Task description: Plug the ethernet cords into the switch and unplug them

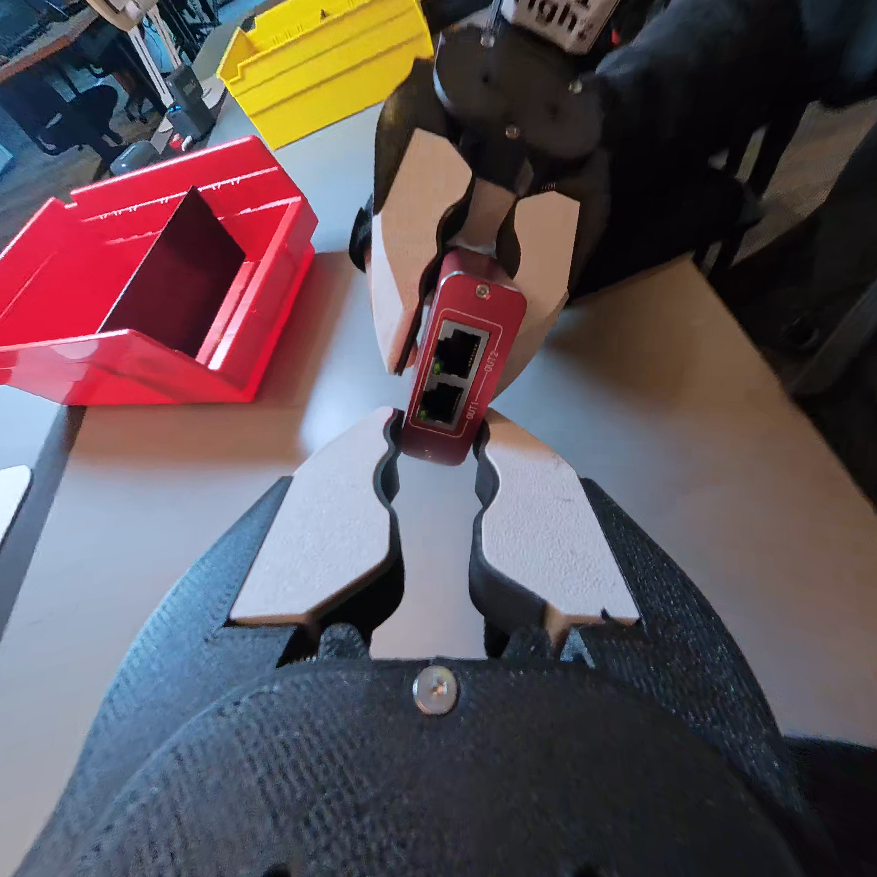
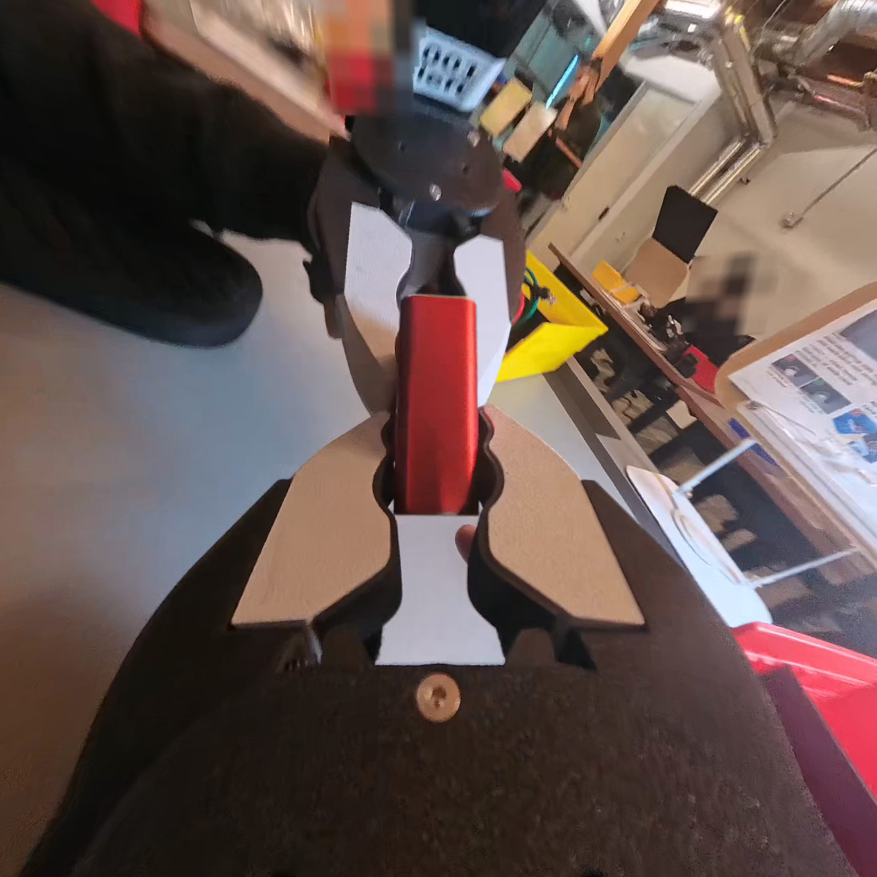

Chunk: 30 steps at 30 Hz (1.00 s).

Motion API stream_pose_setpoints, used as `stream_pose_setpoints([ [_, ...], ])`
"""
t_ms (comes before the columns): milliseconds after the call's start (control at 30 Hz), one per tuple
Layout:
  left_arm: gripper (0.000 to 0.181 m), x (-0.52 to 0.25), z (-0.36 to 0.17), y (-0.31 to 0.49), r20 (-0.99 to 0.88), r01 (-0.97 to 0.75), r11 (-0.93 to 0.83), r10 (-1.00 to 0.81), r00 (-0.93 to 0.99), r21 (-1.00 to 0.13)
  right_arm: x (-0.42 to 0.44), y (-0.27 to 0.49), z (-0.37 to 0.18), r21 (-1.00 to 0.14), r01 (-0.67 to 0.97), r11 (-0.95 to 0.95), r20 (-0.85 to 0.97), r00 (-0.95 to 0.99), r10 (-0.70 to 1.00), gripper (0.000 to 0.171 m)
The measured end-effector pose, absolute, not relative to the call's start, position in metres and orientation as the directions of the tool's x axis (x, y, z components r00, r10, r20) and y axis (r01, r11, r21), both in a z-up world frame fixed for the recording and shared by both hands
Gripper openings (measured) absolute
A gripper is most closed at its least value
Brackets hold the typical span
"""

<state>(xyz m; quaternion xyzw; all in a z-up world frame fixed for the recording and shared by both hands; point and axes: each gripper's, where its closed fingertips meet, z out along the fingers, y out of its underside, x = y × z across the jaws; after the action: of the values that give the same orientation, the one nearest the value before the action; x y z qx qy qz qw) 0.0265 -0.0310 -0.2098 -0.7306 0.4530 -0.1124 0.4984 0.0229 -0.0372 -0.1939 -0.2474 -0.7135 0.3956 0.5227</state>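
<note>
Red switch (image 1: 462, 365) held in the air above the grey desk (image 1: 640, 474), gripped at both ends. Left gripper (image 1: 436, 439) clamped on the near lower corner of the switch, fingertips (image 1: 375, 441) pressed against its two sides just below the port face. Right gripper (image 1: 474, 256) clamped on the far end, seen from the front in the left wrist view, its pale pads (image 1: 417, 247) flanking the red body. Port face turned toward the left camera: two empty sockets stacked one above the other, small green lights at their left corners, a screw above them. No cord in either socket. In the right wrist view, switch (image 2: 436, 403) seen along its smooth red side, right gripper (image 2: 436, 427) closed on the near end, left gripper (image 2: 427, 303) closed on the far end. Red bin (image 1: 156, 280) on the desk at left, a dark divider standing in it, near the left edge. Yellow bin (image 1: 327, 66) behind it toward the far edge; coloured cables (image 2: 534, 296) lying inside, partly hidden behind the left gripper. Dark sleeve (image 2: 118, 190) across the desk at upper left of the right view. Blurred workshop benches beyond the desk edge.
</note>
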Motion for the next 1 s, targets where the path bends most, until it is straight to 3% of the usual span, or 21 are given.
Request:
stream_pose_setpoints([
  [333,0.029,0.015,-0.238,-0.026,-0.399,-0.681,-0.082,-0.757,0.518,-0.728,0.017,-0.028,-0.222,-0.607,0.083,0.790,0.737,-0.311,0.600,0.030],
  [500,0.030,0.014,-0.240,-0.025,-0.348,-0.645,-0.120,-0.761,0.548,-0.755,0.017,-0.028,-0.221,-0.593,0.088,0.801,0.753,-0.292,0.590,0.030],
  [667,0.034,-0.009,-0.217,-0.018,-0.234,-0.486,-0.178,-0.704,0.670,-0.856,0.019,-0.015,-0.203,-0.640,0.090,0.763,0.738,-0.205,0.643,0.029],
  [767,0.038,-0.073,-0.177,-0.011,-0.229,-0.388,-0.227,-0.513,0.827,-0.893,0.022,0.001,-0.189,-0.693,0.083,0.717,0.703,-0.146,0.696,0.029],
  [867,0.036,-0.169,-0.137,-0.021,-0.263,-0.314,-0.301,-0.199,0.944,-0.900,0.024,0.015,-0.184,-0.701,0.089,0.707,0.698,-0.119,0.706,0.029],
  [1000,0.036,-0.284,-0.124,-0.064,-0.316,-0.214,-0.494,0.132,0.939,-0.843,0.027,0.018,-0.183,-0.700,0.084,0.710,0.700,-0.118,0.704,0.029],
])
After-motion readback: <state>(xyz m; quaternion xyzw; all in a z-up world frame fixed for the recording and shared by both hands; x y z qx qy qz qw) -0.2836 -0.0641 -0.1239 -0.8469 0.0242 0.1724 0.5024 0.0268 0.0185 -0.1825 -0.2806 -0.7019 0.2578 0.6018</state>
